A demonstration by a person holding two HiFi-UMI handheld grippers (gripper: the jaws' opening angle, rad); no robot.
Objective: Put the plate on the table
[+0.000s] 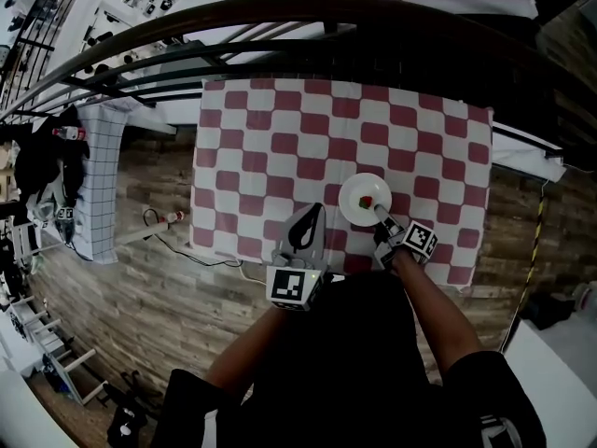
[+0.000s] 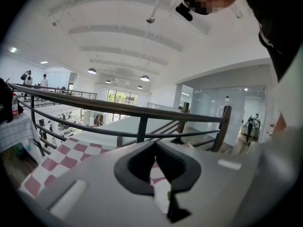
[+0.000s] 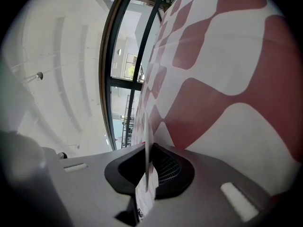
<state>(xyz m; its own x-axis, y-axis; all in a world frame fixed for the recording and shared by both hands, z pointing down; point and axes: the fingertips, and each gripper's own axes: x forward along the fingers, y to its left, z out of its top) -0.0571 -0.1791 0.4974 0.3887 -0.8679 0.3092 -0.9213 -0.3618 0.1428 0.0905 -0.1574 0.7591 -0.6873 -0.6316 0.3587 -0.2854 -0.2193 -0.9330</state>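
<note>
The right hand-held gripper [image 1: 379, 213] is clamping the plate [image 1: 359, 194] by its rim near the surface's [image 1: 252, 147] near edge. The left hand-held gripper [image 1: 315, 207] is hovering alongside, closed and empty.

L hand-held gripper [image 1: 312, 217] jaws together, R hand-held gripper [image 1: 381, 214] pinching plate [image 1: 349, 200] rim

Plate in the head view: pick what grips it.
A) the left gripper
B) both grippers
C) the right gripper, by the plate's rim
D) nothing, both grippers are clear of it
C: the right gripper has its jaws closed on the near rim of the white plate, which shows edge-on between them in the right gripper view. The left gripper is apart from the plate and holds nothing.
</note>
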